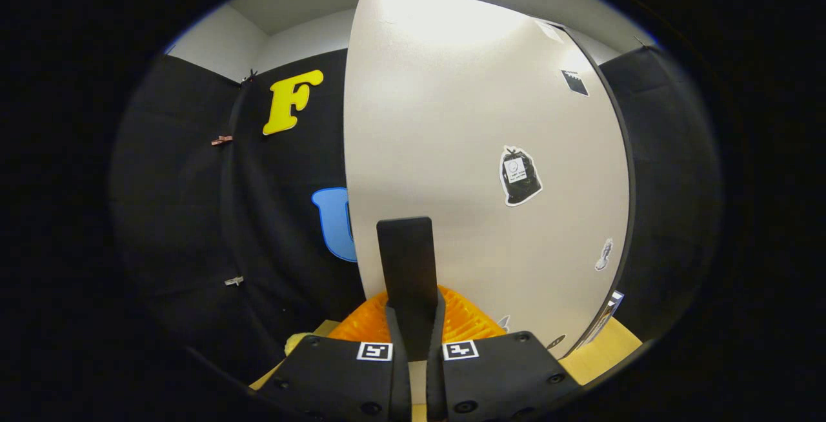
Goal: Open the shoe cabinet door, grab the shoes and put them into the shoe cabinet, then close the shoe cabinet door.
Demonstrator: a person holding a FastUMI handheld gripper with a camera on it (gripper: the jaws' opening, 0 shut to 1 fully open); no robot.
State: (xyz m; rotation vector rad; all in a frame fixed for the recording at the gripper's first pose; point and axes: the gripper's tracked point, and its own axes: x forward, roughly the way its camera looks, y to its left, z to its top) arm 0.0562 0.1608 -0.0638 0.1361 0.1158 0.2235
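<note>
Gripper view: gripper (408, 261) fingers closed together, empty, against the shut cabinet door (477, 151); orange shoe (471, 322) remains outside.

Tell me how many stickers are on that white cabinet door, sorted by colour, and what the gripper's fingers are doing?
On the white cabinet door:
Black stickers: 2
Pale grey stickers: 1
Total: 3 clearly seen; more at the door's lower edge are too small to judge.
Gripper: fingers shut together, holding nothing.
</note>
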